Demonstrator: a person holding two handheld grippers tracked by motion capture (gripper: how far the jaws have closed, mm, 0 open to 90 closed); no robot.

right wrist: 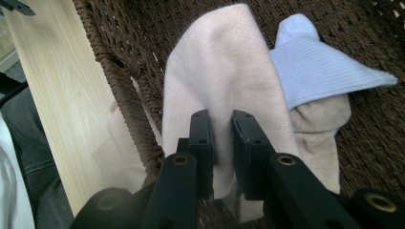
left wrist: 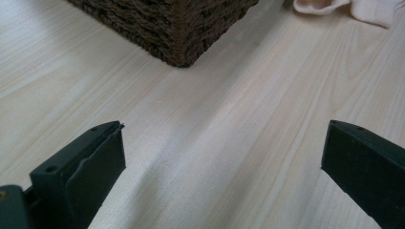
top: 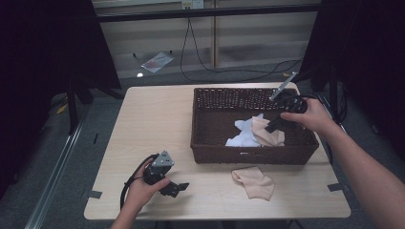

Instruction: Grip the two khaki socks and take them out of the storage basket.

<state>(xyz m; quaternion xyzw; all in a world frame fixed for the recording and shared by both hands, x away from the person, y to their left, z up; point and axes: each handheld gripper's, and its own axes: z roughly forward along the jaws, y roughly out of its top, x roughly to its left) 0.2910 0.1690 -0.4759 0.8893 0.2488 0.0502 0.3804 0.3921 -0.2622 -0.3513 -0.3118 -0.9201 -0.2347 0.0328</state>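
A: Two grippers, one basket. Right gripper over the wicker basket, jaws nearly closed, pinching a fold of the beige sock; sock draped down from the pads toward the basket floor, at the basket's near right.

B: And beneath it?

A: Pale blue sock and a further beige piece, touching the held sock on the basket floor. Second beige sock flat on the table, just near of the basket's front wall.

B: Left gripper?

A: Left gripper low over the near left of the table, jaws wide apart, nothing between them; basket corner and bare wood ahead.

B: Likely faults from here?

A: Three, by judgement. Thin pinch on a single fold: possible slip of soft knit out of the pads during a lift. Trailing end in contact with the blue sock: risk of dragging it along. Hanging cloth close to the rough front wall: possible snag on the weave or rim during passage toward the table.
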